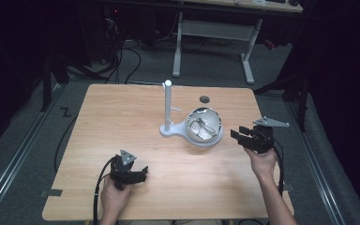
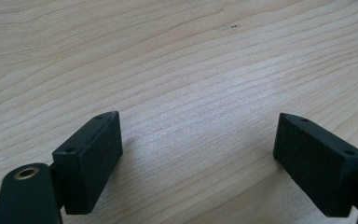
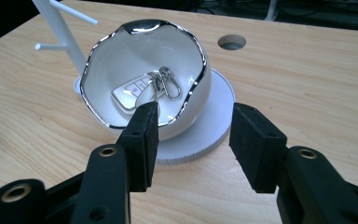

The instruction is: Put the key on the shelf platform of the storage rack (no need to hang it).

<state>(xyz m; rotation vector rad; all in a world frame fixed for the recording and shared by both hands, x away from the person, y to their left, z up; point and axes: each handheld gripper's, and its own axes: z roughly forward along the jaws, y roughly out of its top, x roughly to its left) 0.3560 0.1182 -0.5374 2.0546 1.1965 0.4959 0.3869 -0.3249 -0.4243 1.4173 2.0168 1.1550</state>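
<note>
A white car key fob (image 3: 131, 92) with carabiner lies inside the chrome-rimmed white bowl (image 3: 193, 91) at table (image 1: 122, 122) centre. The right gripper (image 1: 240, 133), at the bowl's three o'clock, gapes empty; the left gripper (image 2: 198, 154), seven o'clock, likewise.

Pale wooden table (image 1: 122, 112) with a round cable hole (image 1: 205, 99) near its far edge; beyond it, grey carpeted floor (image 1: 150, 65), black cables (image 1: 126, 61), a white-legged desk frame (image 1: 213, 33).

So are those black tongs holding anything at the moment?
No, nothing. Both the left tongs and the right tongs are open and empty; the keys lie in the bowl.
</note>
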